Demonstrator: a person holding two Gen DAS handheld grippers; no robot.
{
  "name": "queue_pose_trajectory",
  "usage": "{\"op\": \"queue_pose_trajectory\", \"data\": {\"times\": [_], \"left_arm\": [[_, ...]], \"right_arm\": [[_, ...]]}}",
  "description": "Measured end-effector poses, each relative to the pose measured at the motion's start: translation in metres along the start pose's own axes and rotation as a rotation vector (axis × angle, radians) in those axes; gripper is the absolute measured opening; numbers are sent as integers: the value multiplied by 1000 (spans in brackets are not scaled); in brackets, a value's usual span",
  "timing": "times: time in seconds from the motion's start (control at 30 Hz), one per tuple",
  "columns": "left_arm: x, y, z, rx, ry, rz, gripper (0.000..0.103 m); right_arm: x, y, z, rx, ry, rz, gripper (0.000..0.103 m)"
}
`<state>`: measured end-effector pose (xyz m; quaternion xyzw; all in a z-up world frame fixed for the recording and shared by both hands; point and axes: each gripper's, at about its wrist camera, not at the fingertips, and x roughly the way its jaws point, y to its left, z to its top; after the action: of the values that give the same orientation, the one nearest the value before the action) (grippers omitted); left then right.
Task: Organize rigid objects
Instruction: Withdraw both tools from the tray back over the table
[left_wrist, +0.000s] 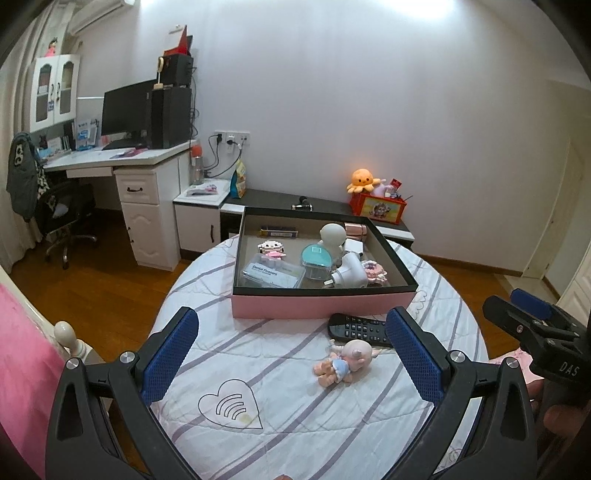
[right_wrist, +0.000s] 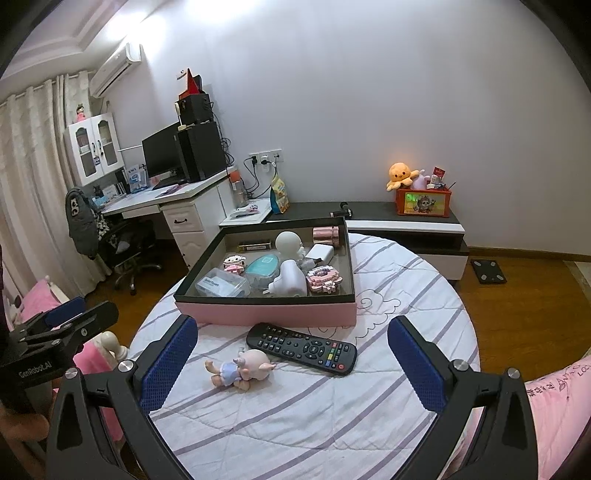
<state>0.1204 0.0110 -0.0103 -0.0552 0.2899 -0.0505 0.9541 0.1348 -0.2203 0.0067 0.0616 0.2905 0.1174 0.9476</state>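
A pink box (left_wrist: 317, 304) (right_wrist: 266, 313) with a dark rim stands on the round striped table (left_wrist: 258, 387) (right_wrist: 314, 417), holding several small items. In front of it lie a black remote (left_wrist: 356, 328) (right_wrist: 303, 348) and a small baby doll (left_wrist: 341, 363) (right_wrist: 240, 371) on its side. My left gripper (left_wrist: 291, 354) hovers open above the table's near part, the doll between its fingers' lines but farther off. My right gripper (right_wrist: 291, 360) is open too, nothing held, with the doll and remote ahead of it. Each gripper shows at the other view's edge.
Behind the table runs a low black-and-white cabinet (right_wrist: 406, 221) with a red toy crate (right_wrist: 424, 201) and an orange plush. A white desk (left_wrist: 122, 162) with monitor and a chair stand at the left. Pink bedding (right_wrist: 557, 402) borders the table on both sides; wooden floor lies around.
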Motion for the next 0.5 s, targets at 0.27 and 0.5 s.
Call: {"op": "queue_pose_trajectory", "data": {"times": [0.27, 0.5], "left_arm": [[6, -4, -11, -2, 36, -10, 103], [34, -10, -26, -17, 112, -14, 103]], "right_arm": [[1, -3, -4, 9, 9, -16, 103], [19, -22, -15, 39, 68, -47, 103]]}}
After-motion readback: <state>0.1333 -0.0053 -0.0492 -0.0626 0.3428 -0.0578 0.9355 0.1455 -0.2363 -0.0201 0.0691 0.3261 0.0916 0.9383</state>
